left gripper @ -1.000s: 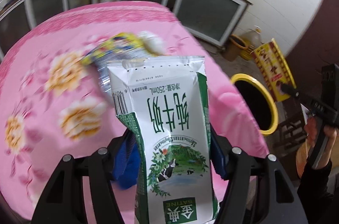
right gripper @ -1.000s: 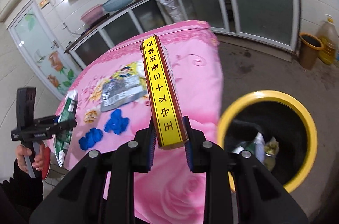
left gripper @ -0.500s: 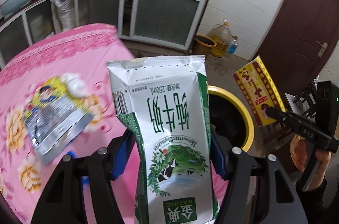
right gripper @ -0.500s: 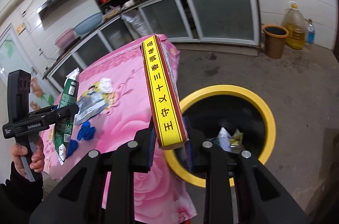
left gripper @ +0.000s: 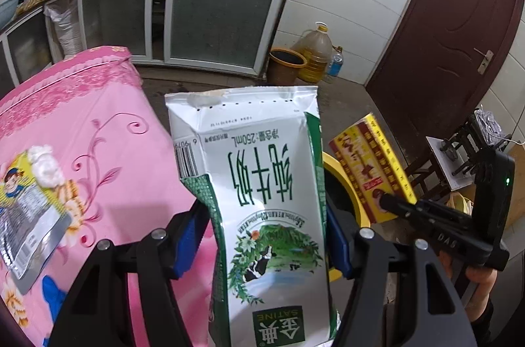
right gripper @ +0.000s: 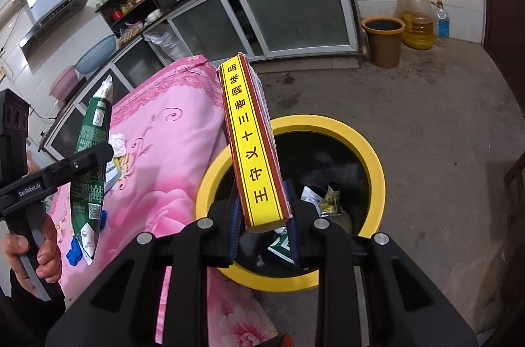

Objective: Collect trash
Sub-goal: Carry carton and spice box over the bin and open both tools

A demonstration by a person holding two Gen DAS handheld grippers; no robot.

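Step in hand: carrying two pieces of trash to the bin; neither dropped yet.
Left gripper [left gripper: 267,238]: clamped on the milk pouch [left gripper: 262,199], blue pads pressing both side edges; pouch upright, print upside down, sealed top edge pointing away.
Right gripper [right gripper: 262,227]: closed on the lower end of the seasoning box [right gripper: 251,143]; yellow spine facing up, box leaning away over the bin.
Bin [right gripper: 374,156]: yellow-rimmed, dark inside, standing on the concrete floor just beside the table edge; crumpled wrappers already at the bottom.
Where the trash is: seasoning box above the bin's near rim and mouth, as seen from the right wrist; milk pouch over the table's edge, bin partly hidden behind it from the left wrist, so hard to tell whether already above the opening.
Left on the table [left gripper: 108,124]: snack wrapper [left gripper: 29,215] lying flat on the pink floral cloth, white wad [left gripper: 46,163] at its upper edge, blue scraps [left gripper: 54,294] near it.
Next move, by judgement: spreading the right jaws once the whole box clears the rim; a long box tilted like this could catch the rim and tip outside; then bringing the pouch fully over the mouth before release.
After that: back for the wrapper, wad and scraps.
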